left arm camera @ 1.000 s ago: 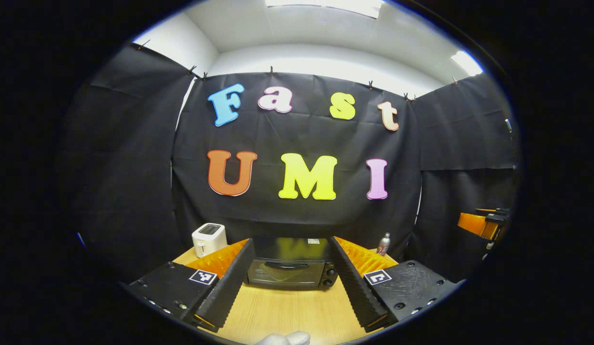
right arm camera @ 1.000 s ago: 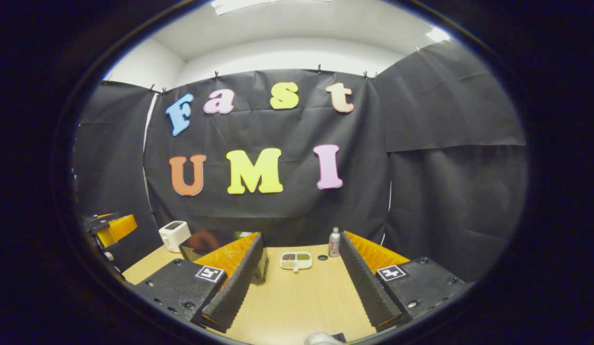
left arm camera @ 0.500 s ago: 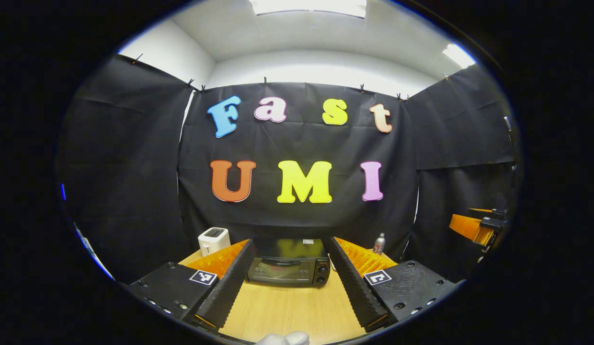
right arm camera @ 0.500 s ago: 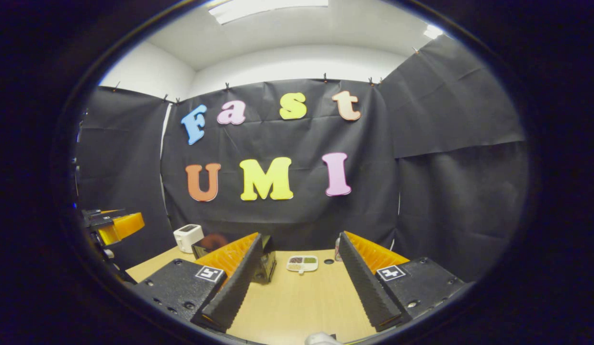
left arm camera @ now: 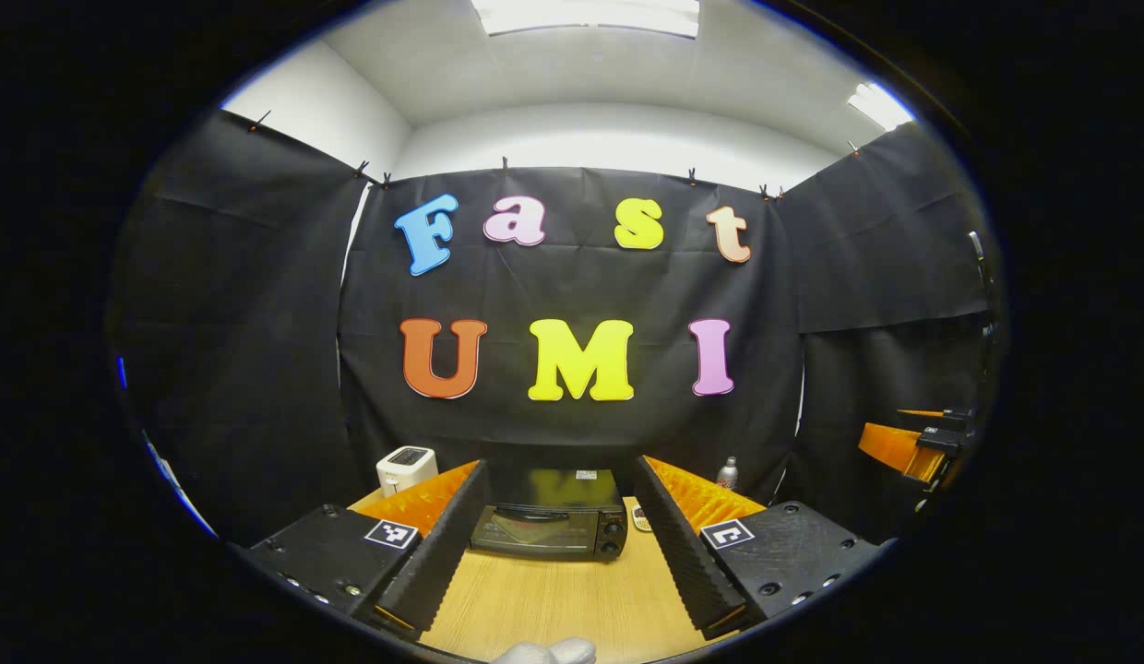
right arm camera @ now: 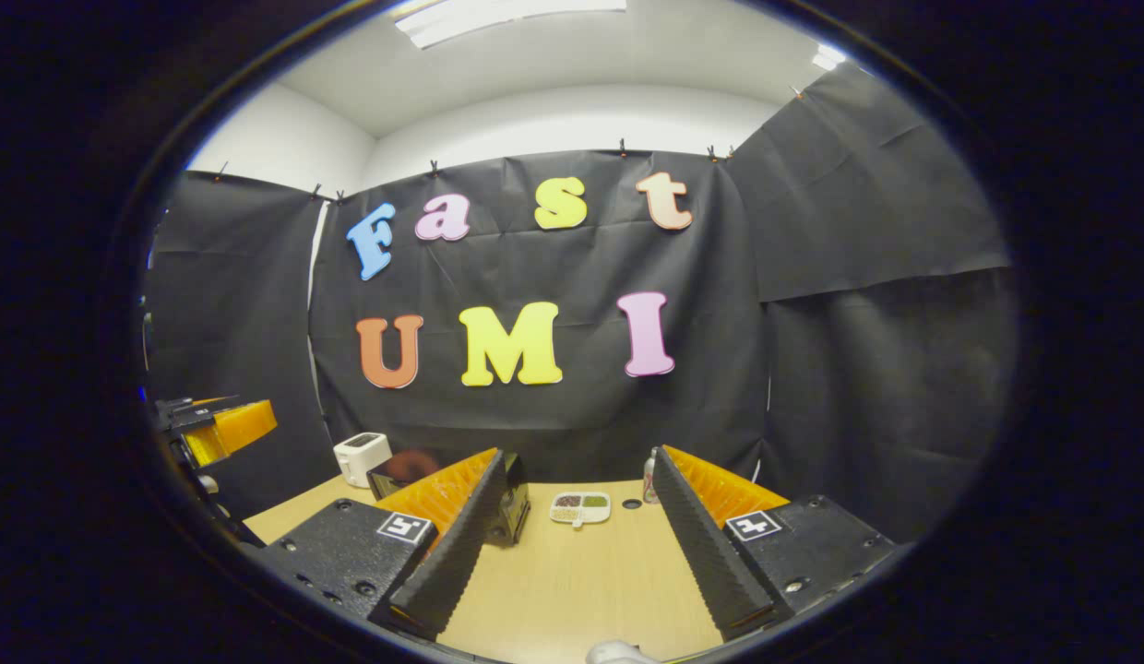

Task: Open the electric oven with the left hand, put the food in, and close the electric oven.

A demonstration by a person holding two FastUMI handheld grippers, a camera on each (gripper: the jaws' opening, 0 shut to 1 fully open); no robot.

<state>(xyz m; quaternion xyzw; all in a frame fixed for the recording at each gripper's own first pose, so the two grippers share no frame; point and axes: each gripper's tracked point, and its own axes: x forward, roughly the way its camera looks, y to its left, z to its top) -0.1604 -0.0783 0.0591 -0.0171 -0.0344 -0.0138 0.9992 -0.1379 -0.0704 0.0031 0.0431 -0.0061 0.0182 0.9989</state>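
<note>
Hovering over wooden table [left arm camera: 554, 599], left gripper [left arm camera: 555, 590] spread wide, holding nothing. Right gripper [right arm camera: 572, 590] likewise wide apart, empty. Farther back: electric oven [left arm camera: 546, 529], door closed; food tray [right arm camera: 580, 506] just beside it.

Black oven [left arm camera: 549, 527] shut; food tray [right arm camera: 580, 507] beside it.
</note>
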